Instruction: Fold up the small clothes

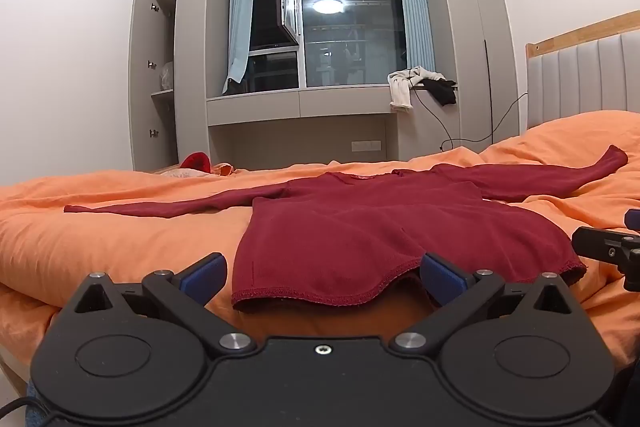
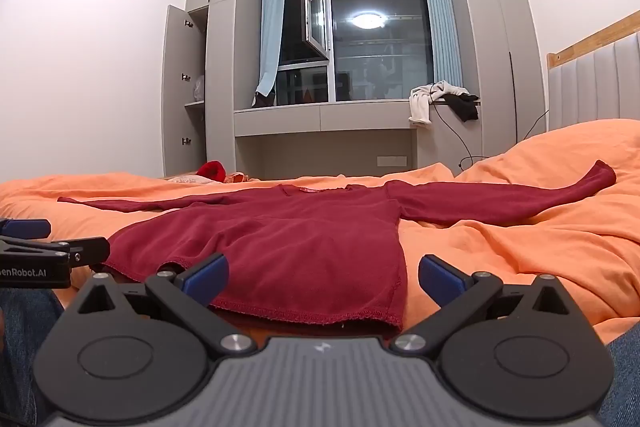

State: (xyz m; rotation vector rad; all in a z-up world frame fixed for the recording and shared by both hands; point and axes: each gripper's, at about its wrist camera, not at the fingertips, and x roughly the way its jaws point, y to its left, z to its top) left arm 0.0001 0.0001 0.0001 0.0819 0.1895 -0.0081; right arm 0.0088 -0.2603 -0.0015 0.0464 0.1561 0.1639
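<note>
One red top (image 1: 352,227) lies flat on the bed (image 1: 100,239), on an orange duvet (image 2: 520,247). 2 sleeves are spread out to either side, so its long axis runs L–R across both views. Hem is toward the cameras, neckline w/ a small label faces the window (image 1: 348,39).

2 grippers. Left gripper (image 1: 320,275) is at the hem's left part, jaws spread wide, nothing between them; its right fingertip (image 1: 440,271) sits at or just over the hem edge, can't tell if touching. Right gripper (image 2: 322,277) is at the hem's right corner, jaws likewise released and wide, left fingertip (image 2: 208,273) over the fabric. Each gripper shows at the edge of the other's view.

Beyond the bed: 1 small red item (image 2: 212,171) at the far edge, 2 blue curtains (image 1: 240,15), 1 open cabinet door (image 1: 144,79), 1 pile of white and black clothes (image 1: 420,87) on the sill.
</note>
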